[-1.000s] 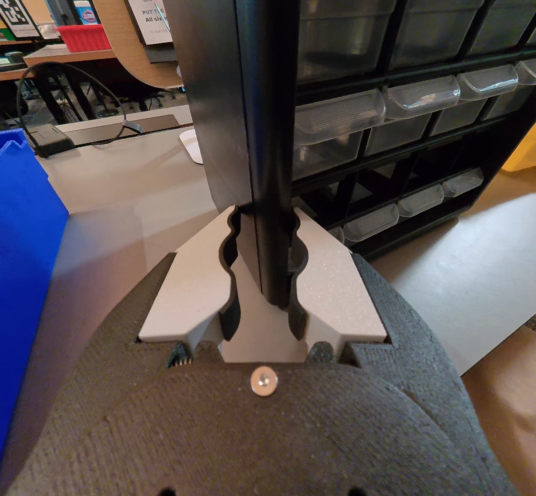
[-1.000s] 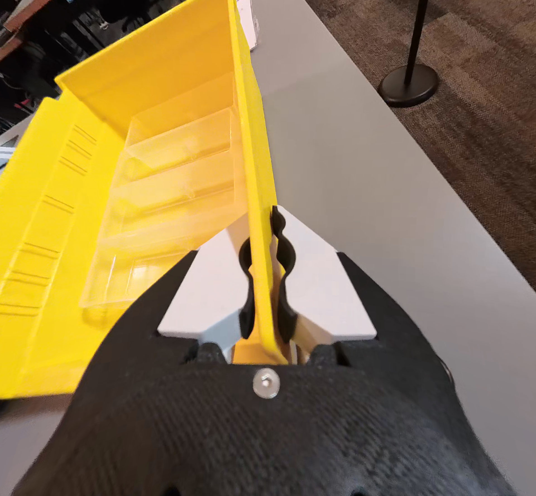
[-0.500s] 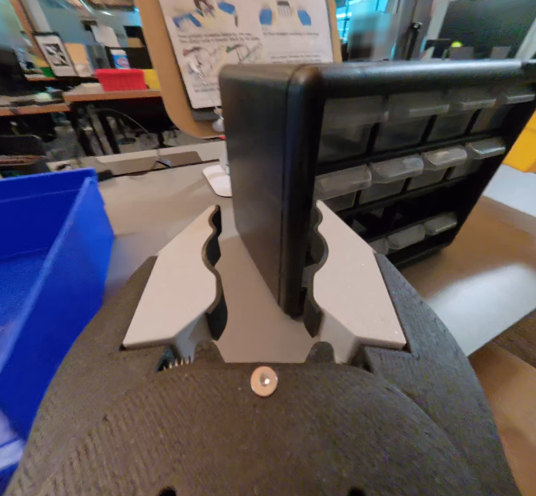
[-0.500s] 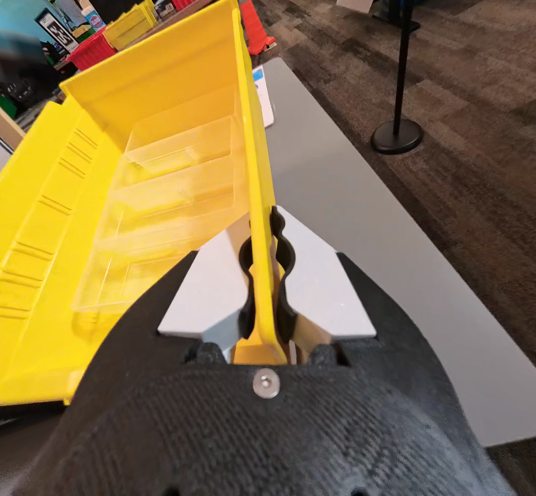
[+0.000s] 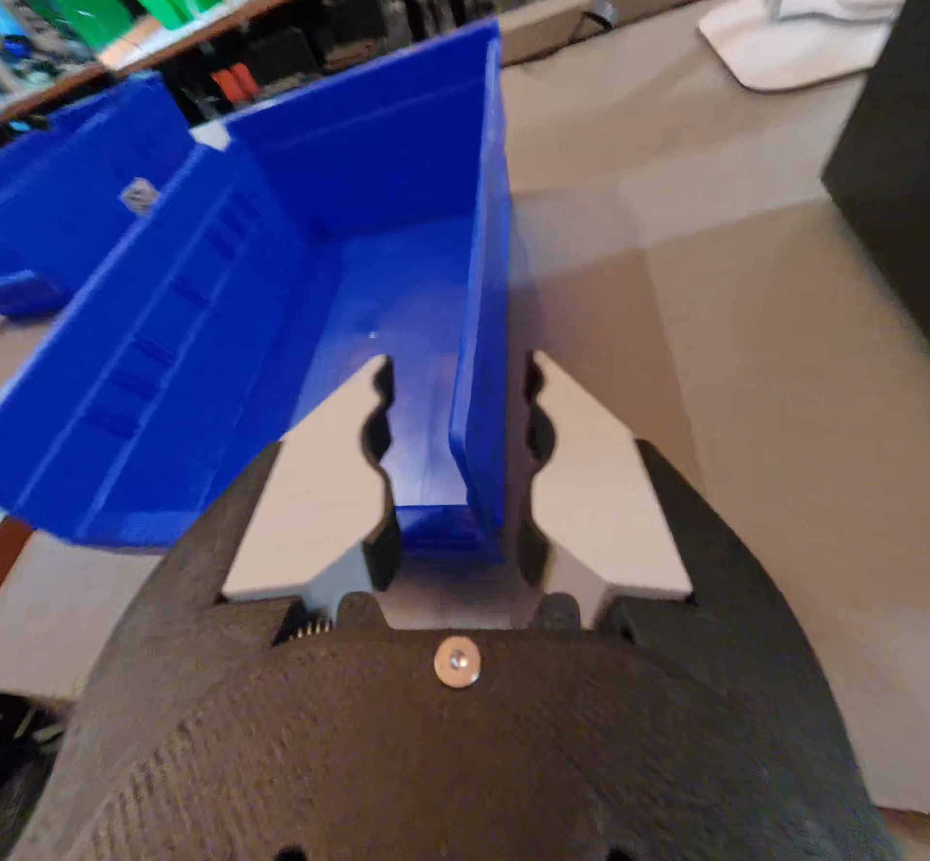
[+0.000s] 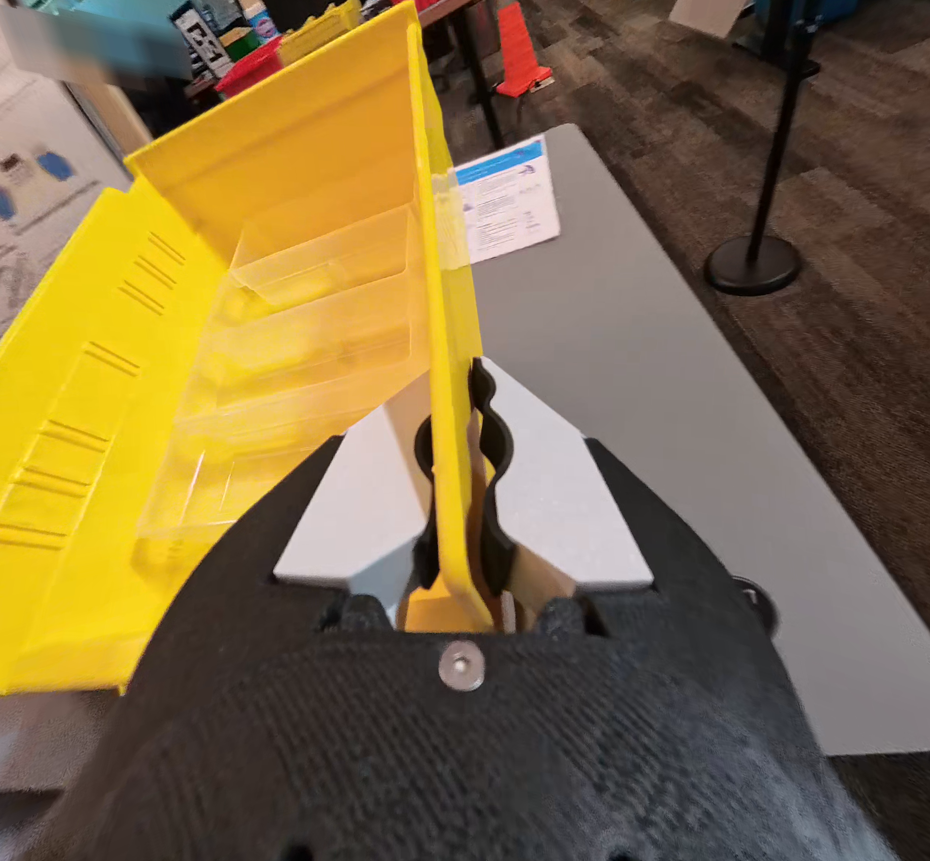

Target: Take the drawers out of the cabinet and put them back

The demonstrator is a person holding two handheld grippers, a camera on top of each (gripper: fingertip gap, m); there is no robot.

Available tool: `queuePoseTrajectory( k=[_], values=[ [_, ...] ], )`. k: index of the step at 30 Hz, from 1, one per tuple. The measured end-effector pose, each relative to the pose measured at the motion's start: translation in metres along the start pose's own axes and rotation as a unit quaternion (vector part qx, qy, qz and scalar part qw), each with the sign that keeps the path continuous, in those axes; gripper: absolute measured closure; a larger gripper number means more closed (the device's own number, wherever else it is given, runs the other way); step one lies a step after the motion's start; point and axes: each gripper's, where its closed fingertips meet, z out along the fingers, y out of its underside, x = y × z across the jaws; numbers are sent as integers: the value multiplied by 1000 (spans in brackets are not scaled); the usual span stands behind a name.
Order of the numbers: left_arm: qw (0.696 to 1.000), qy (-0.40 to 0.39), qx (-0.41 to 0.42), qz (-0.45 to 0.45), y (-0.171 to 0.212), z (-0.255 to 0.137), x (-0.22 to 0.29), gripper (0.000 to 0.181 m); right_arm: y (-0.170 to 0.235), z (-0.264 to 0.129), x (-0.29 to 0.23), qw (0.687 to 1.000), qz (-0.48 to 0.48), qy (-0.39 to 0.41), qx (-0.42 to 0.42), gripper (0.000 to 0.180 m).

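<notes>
In the left wrist view my left gripper is open and straddles the right wall of an empty blue bin, one finger inside and one outside. A dark edge of the black cabinet shows at the far right. In the right wrist view my right gripper is shut on the right wall of a yellow bin. Several clear plastic drawers lie inside that bin. The cabinet's drawer front is not in view.
A second blue bin sits left of the first. A white stand base rests on the beige table. A printed sheet lies on the grey table. A black post base and an orange cone stand on the carpet.
My left gripper let go of the cabinet's side edge, opened, and swung left to the blue bin's wall. My right gripper stays shut on the yellow bin, and its view has tipped upward.
</notes>
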Motion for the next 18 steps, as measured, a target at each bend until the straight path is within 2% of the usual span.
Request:
queuePoseTrajectory(
  k=[3, 5, 11, 13, 18],
  values=[
    [1000, -13, -1, 21, 4, 4, -6, 145, -6, -12, -40, 999, -14, -44, -11, 174],
    [999, 7, -9, 42, 2, 2, 4, 170, -12, -20, -68, 996, -24, -77, -23, 174],
    [1000, 21, 11, 16, -15, -7, -1, 176, -38, -38, -164, 981, -81, -165, -60, 173],
    [999, 20, 26, -7, -26, -17, -13, 176, -37, -39, -199, 972, -103, -193, -86, 174],
    [998, -29, 53, 0, -59, -54, -68, 175, -19, -32, -294, 945, -144, -262, -134, 174]
  ],
)
